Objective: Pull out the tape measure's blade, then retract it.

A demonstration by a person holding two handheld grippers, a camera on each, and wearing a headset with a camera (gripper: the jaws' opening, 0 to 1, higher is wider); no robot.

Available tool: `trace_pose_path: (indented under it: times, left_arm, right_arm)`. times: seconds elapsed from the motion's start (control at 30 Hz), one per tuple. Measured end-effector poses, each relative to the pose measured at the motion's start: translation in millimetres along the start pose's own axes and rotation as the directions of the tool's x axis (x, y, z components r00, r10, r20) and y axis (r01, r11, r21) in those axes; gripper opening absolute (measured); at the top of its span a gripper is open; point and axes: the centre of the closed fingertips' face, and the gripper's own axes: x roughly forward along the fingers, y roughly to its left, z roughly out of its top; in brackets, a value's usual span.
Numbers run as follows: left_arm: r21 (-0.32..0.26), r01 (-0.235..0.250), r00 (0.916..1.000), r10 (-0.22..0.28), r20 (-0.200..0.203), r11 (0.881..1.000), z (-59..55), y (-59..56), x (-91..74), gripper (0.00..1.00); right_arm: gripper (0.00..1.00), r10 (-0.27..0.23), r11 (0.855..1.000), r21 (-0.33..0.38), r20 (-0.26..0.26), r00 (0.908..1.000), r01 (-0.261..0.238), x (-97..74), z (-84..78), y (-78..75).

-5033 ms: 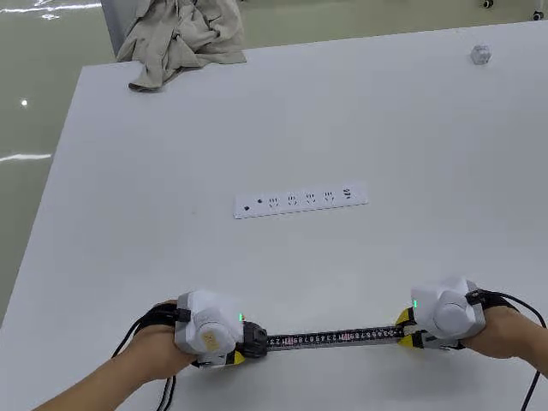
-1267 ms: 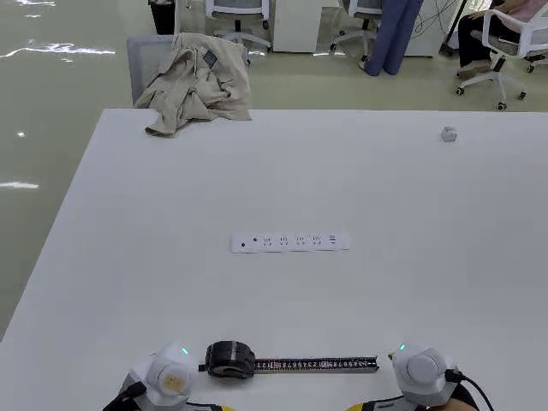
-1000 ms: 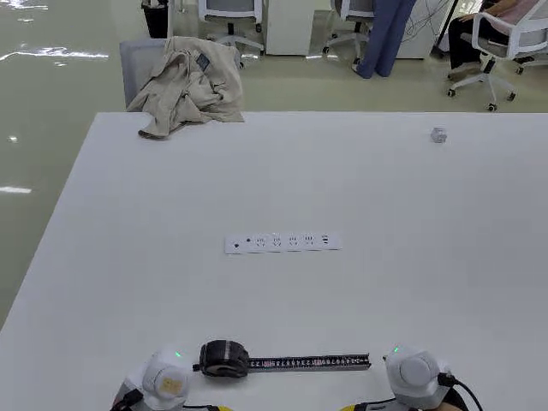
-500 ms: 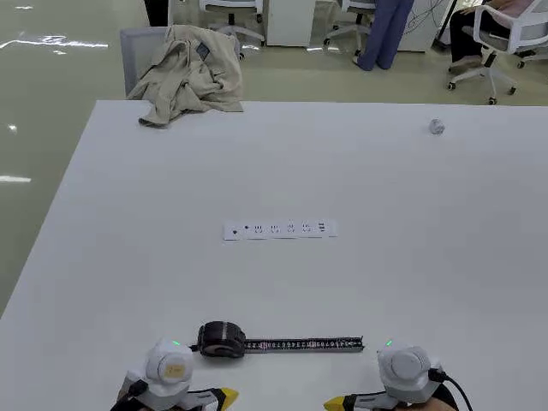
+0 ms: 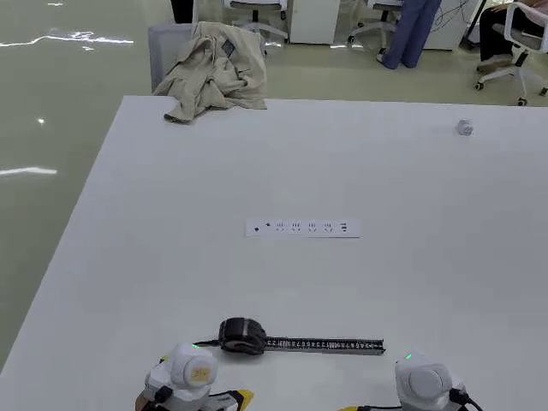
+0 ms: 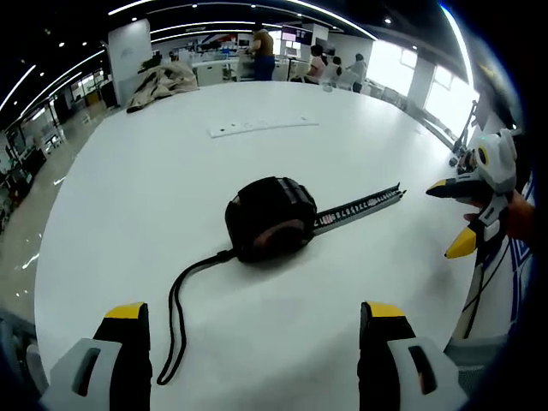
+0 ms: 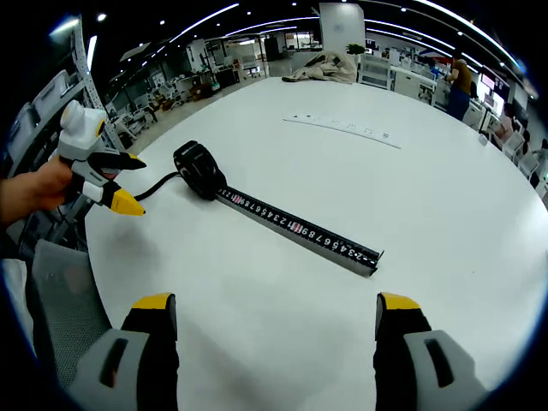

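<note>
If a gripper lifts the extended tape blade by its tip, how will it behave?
The thin extended tape blade would likely flex and sag. The chunky black tape measure case looks heavier, so it probably drags behind.

An office: desk chairs [image 5: 161,51] beyond a white table [image 5: 171,214] with power strip [image 5: 302,228].

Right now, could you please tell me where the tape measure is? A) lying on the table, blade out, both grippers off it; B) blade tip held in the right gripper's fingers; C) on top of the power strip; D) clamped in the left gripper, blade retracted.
A: the tape measure lies on the table with its blade extended, and the left gripper and right gripper are open, apart from it.
</note>
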Motion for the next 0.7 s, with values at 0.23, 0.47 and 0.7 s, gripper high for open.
trace_pose_path:
  times: [0.23, 0.47, 0.7]
  left_arm:
    - [-0.039, -0.003, 0.9998, 0.003, 0.018, 0.999, 1.0, -4.0, -5.3, 1.00]
    - [-0.085, -0.045, 0.9987, 0.047, 0.020, 0.995, -2.7, -2.9, -13.0, 1.00]
    - [-0.116, -0.048, 0.9984, 0.051, 0.025, 0.992, -5.7, -7.8, -20.4, 1.00]
  right_arm:
    - [1.00, -0.003, 1.000, 0.009, 0.006, 1.0000, 0.003, -3.4, 3.1, 10.9]
    - [0.99, -0.016, 1.000, 0.015, 0.007, 0.9998, 0.016, -9.8, 5.3, 18.0]
    - [0.99, -0.036, 0.999, 0.016, 0.012, 0.9993, 0.036, -18.2, 7.5, 22.7]
